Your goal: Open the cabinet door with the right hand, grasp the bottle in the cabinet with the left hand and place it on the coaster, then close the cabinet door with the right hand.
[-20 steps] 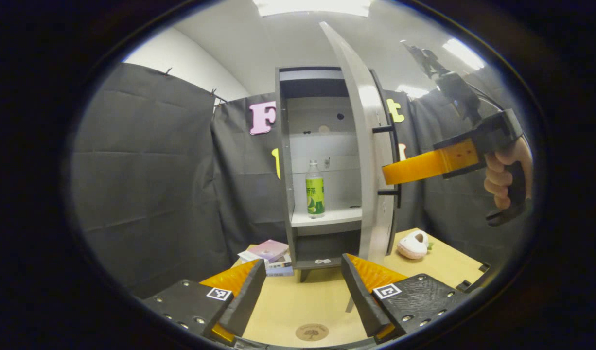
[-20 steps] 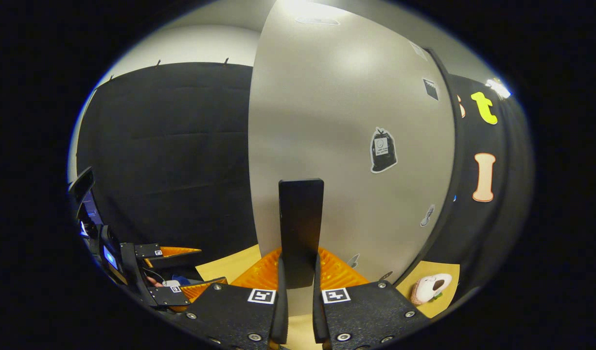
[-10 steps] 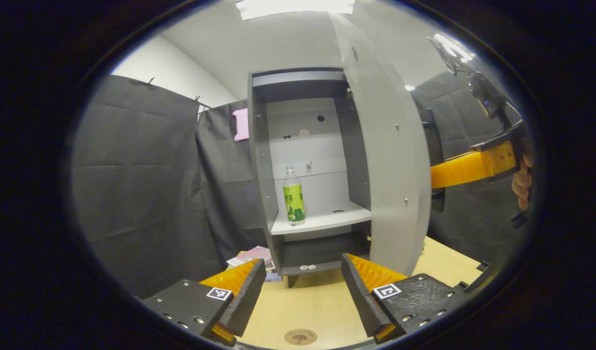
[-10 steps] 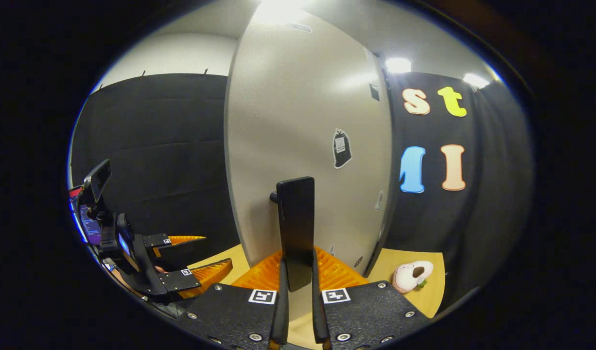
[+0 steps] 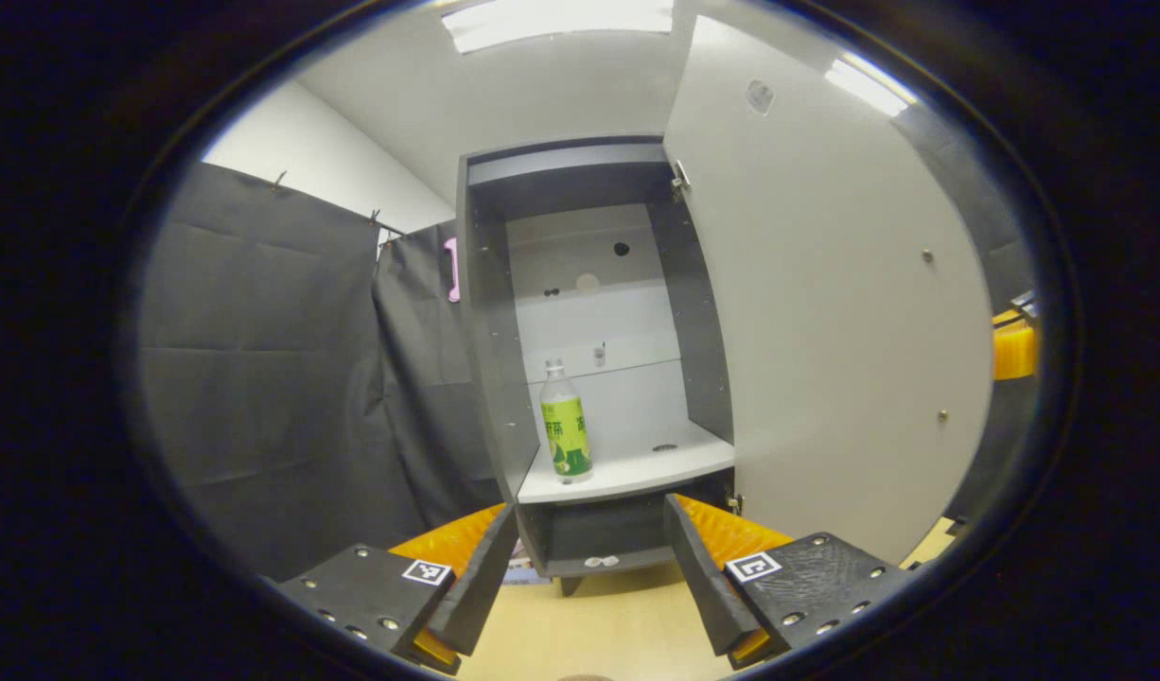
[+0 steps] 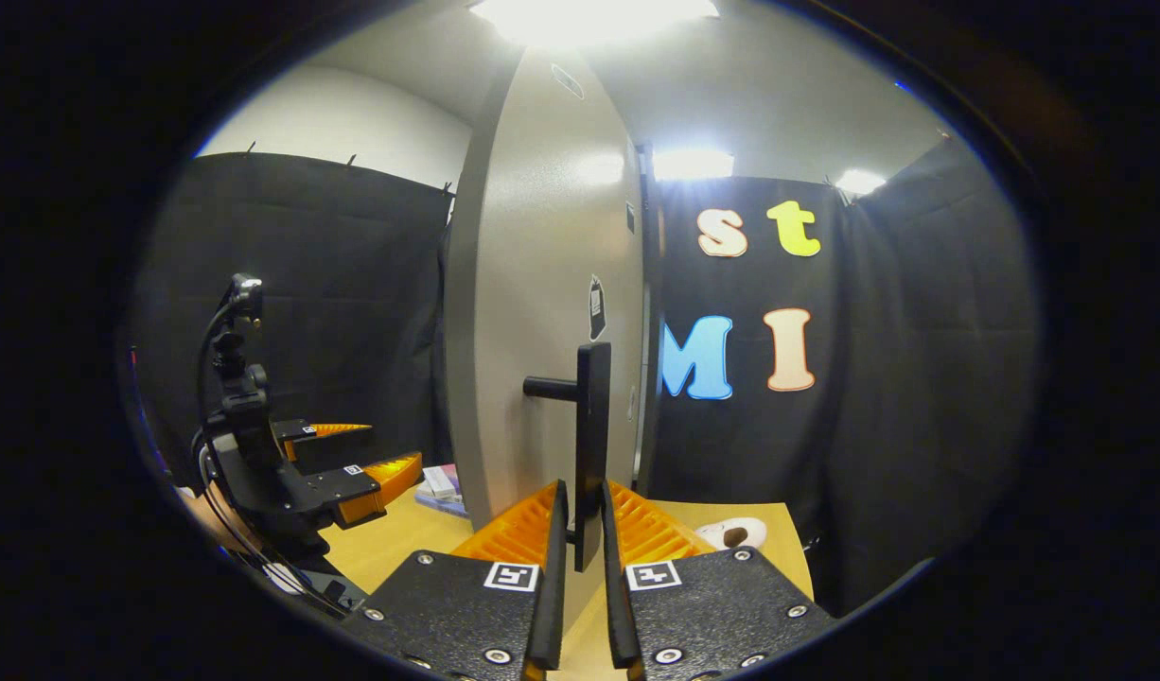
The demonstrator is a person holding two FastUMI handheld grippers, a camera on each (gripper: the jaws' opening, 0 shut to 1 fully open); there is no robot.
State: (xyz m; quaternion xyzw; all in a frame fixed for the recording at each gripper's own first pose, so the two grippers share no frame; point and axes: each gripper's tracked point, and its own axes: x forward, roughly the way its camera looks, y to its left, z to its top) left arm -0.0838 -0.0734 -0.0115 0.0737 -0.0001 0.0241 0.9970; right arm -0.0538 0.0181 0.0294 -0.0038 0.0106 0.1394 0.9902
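Observation:
The grey cabinet stands open, its door swung wide to the right. A clear bottle with a green label stands upright at the left of the white shelf. My left gripper is open and holds nothing, in front of the cabinet and below the shelf's level, well short of the bottle. In the right gripper view, my right gripper is shut on the black door handle, seen edge-on beside the door. The left gripper shows at the left there.
The cabinet stands on a light wooden table. A white plush slipper lies on the table behind the open door. Books lie left of the cabinet's foot. An orange finger of the right gripper shows past the door's edge.
The right gripper has pulled the door from part open to wide open. The left gripper has moved closer to the cabinet, and the coaster has slipped below its view.

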